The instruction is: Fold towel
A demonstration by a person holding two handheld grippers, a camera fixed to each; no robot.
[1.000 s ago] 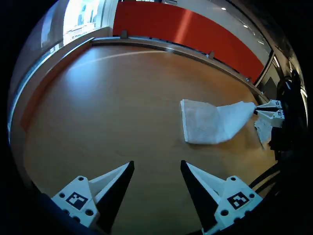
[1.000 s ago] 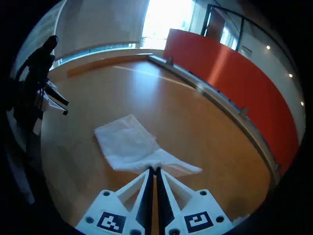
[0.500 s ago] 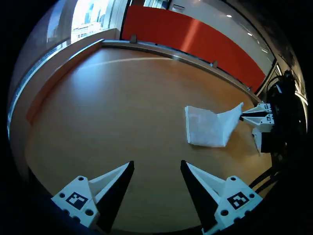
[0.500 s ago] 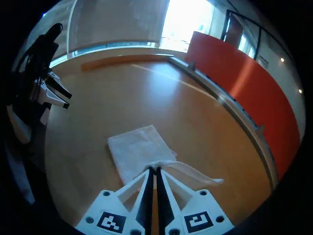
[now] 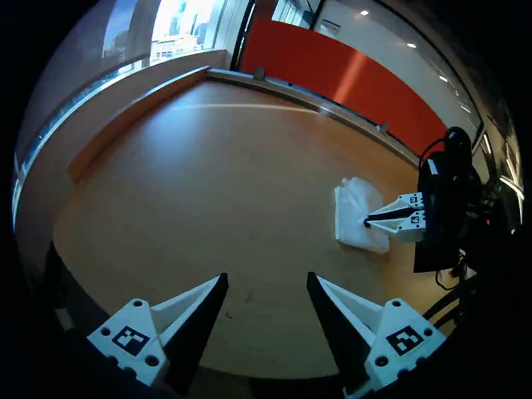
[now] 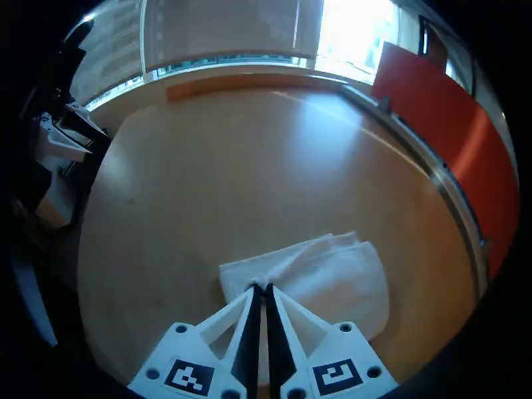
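In the left gripper view, the left gripper (image 5: 266, 276) sits at the lower centre with its jaws spread wide and nothing between them; bare wooden table (image 5: 199, 173) runs ahead of it up to the window at the upper left. Right of centre the white towel (image 5: 356, 213) lies in a small, layered packet; at its right edge the right gripper (image 5: 367, 221) has its tips on the cloth.

In the right gripper view, the same towel (image 6: 326, 272) sits in the lower middle and spreads to the right. The right gripper (image 6: 261, 287) at the bottom centre has its fingers pressed together, with a puckered ridge of cloth pinched at their tips (how many layers, I cannot tell).

The step in hand looks like laying the carried edge down to finish a fold. To do it well:

- Bring the pinched edge down low and square over the edge beneath, so the corners meet.
- Let the cloth settle flat before the fingers part; opening while the pucker is raised would probably leave a wrinkle or let the top layer slide back.
- The idle left gripper sits well apart from the towel; it could come across to press the near side while the right one lets go.
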